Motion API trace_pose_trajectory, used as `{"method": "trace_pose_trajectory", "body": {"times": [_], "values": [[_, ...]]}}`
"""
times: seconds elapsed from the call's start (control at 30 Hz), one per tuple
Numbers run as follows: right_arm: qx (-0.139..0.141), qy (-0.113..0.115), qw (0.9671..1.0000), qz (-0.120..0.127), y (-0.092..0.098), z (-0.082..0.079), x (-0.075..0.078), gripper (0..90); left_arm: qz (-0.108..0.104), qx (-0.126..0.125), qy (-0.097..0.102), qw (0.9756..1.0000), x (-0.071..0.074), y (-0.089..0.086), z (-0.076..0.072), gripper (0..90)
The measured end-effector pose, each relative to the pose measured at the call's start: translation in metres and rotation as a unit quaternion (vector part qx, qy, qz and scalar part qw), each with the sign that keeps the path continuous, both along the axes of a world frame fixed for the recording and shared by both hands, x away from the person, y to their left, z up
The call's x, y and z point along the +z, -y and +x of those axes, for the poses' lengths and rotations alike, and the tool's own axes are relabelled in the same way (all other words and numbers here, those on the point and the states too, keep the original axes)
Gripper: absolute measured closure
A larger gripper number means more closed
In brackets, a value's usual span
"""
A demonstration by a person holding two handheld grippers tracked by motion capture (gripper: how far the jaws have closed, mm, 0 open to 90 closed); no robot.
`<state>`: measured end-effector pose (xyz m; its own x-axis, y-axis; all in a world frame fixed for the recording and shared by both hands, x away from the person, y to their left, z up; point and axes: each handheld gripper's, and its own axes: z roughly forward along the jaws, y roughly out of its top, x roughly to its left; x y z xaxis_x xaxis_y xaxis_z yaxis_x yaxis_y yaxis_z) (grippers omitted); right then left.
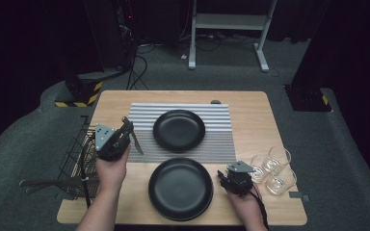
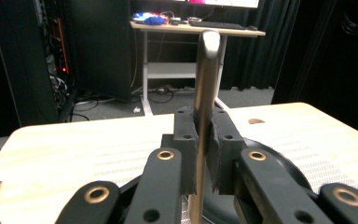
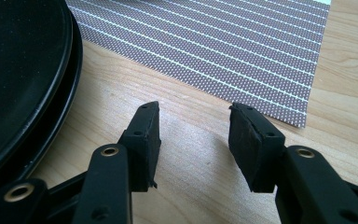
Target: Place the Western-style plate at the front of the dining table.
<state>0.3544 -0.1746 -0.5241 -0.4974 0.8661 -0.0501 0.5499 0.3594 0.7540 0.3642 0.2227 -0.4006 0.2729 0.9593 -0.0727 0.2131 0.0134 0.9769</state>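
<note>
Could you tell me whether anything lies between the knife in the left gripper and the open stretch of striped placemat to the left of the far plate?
Nothing visible does. The left gripper holds the knife above the left edge of the placemat. That strip is bare. The far plate lies further right, and the wire basket hangs off the table's left edge.

- Two bare forearms, no sleeves, one hand on each gripper.
- Left gripper (image 1: 126, 126): black blocky body, grey three-cornered plate on top.
- Right gripper (image 1: 221, 179): same black body and grey plate, thin black cable trailing back along the wrist.
- Jaws matte black, flat-sided arms with brass-ringed pivot holes and small plain screw holes.
- Pads (image 3: 145, 140): rectangular black blocks with rough, slightly frayed inner faces, a small hole in each top edge.
</note>
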Motion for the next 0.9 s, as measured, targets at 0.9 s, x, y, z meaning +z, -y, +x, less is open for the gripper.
{"method": "trace_pose_trajectory", "body": {"times": [0.9], "values": [[-0.004, -0.002, 1.0000, 0.007, 0.001, 0.000, 0.000, 53.5, 0.007, 0.015, -0.043, 0.9990, -0.003, -0.010, 0.014, 83.2]]}}
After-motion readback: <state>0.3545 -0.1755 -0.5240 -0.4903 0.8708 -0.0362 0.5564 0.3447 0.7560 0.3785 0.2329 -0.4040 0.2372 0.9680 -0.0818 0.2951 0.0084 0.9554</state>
